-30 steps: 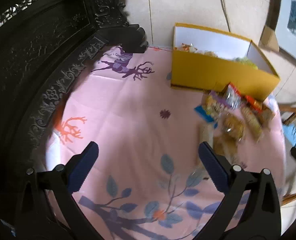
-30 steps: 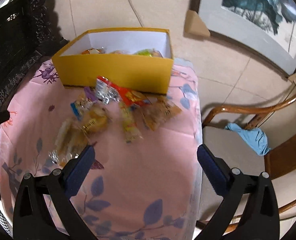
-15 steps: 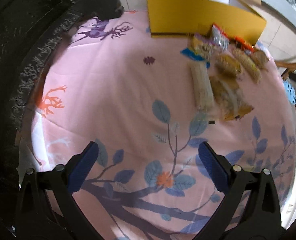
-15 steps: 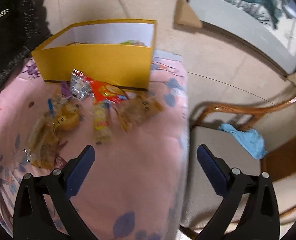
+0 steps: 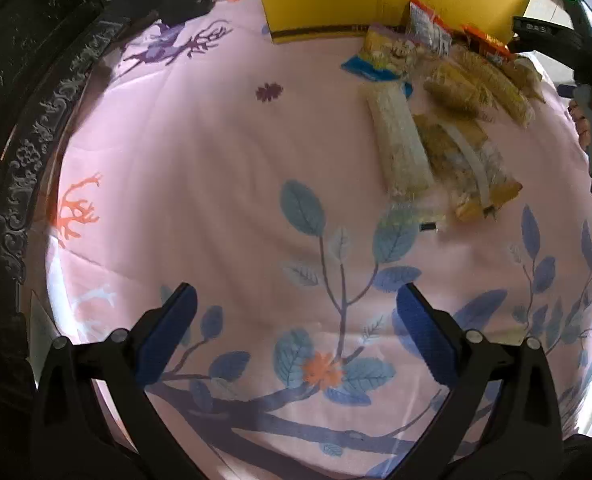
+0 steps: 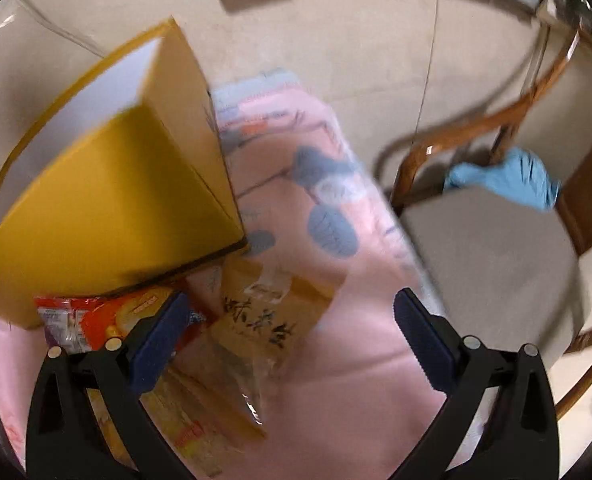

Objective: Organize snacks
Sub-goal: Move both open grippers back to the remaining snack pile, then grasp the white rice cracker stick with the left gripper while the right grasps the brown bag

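The left gripper (image 5: 292, 320) is held wide open over the bare pink tablecloth (image 5: 200, 168), nothing between its jaws. The right gripper's (image 6: 290, 322) jaws are closing, a tan snack packet (image 6: 268, 312) seen between them, apparently untouched in the blurred view. Beyond, the snack pile (image 5: 448, 120) is spread before the yellow box (image 6: 108, 216).

The left gripper (image 5: 292, 330) has two black plastic arms with round silver screws and flat blue ribbed pads (image 5: 168, 334). The right gripper (image 6: 288, 328) has the same build; seen from the left gripper, its black handle carries a small green light.
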